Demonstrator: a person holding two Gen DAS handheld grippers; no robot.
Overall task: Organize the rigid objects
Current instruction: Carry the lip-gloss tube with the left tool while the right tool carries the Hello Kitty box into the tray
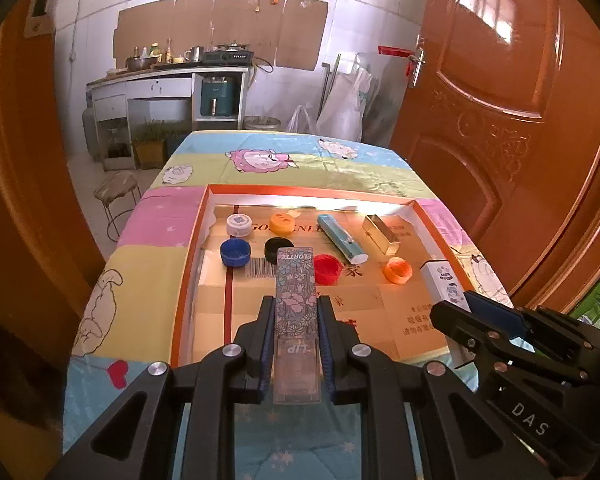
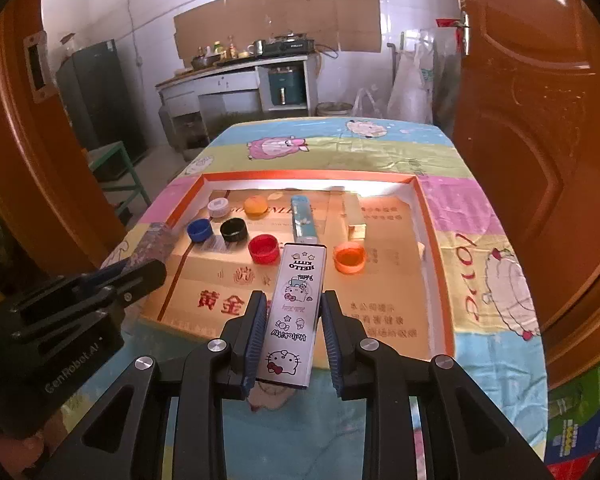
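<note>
From the left wrist, the left gripper (image 1: pixel 295 312) has its fingers pinching a slim floral box (image 1: pixel 295 288), clear-ended and glossy, above the near part of the orange-rimmed tray (image 1: pixel 179 292) on the cartoon-print counter cloth (image 1: pixel 148 280). Only the right wrist view shows the white cat-print box's (image 2: pixel 293 312) face, pinched in the right gripper (image 2: pixel 294 314). Round ribbed caps lie on the tray's cardboard floor: blue (image 1: pixel 235 252), black (image 2: pixel 233 231), red (image 2: pixel 264 249), orange (image 2: pixel 349 258).

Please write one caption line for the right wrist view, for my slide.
Right gripper holds a Hello Kitty box over the tray of bottle caps.
</note>
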